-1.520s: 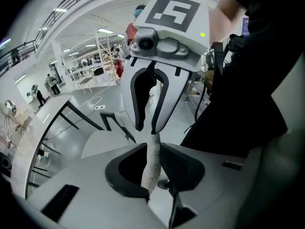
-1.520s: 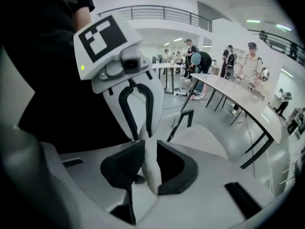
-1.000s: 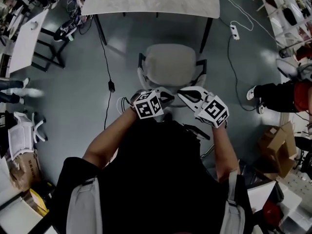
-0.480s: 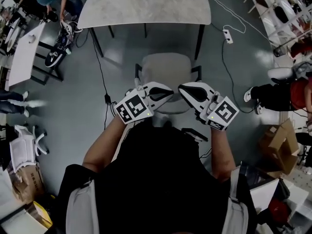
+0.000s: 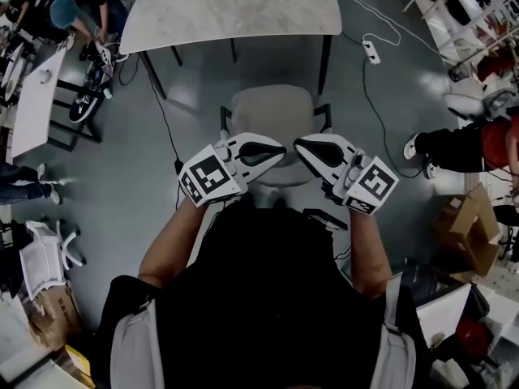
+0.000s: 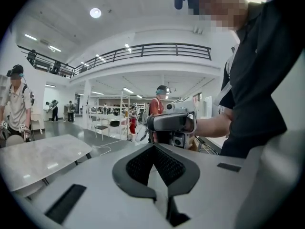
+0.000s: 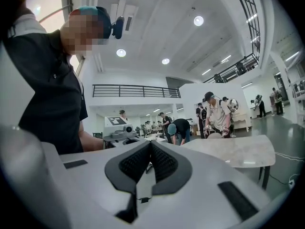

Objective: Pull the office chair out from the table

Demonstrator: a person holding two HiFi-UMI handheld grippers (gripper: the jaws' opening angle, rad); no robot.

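The office chair (image 5: 272,113) has a beige seat and black armrests and stands on the grey floor, clear of the marble-topped table (image 5: 235,10). Both grippers hang above the chair's near edge, in front of the person's chest, and touch nothing. My left gripper (image 5: 280,148) is shut and empty, tip pointing right. My right gripper (image 5: 298,146) is shut and empty, tip pointing left, so the two face each other. The left gripper view shows its jaws (image 6: 151,165) closed with the right gripper (image 6: 171,123) beyond. The right gripper view shows closed jaws (image 7: 149,162) and the table (image 7: 233,151).
A power strip (image 5: 371,53) and its cable lie on the floor right of the table. A seated person in red (image 5: 466,148) and cardboard boxes (image 5: 466,233) are at the right. A white desk (image 5: 32,96) and another person (image 5: 73,14) are at the left.
Both grippers have risen from the chair's back toward the camera and drawn slightly apart, still shut. The chair and table now sit a little lower in view.
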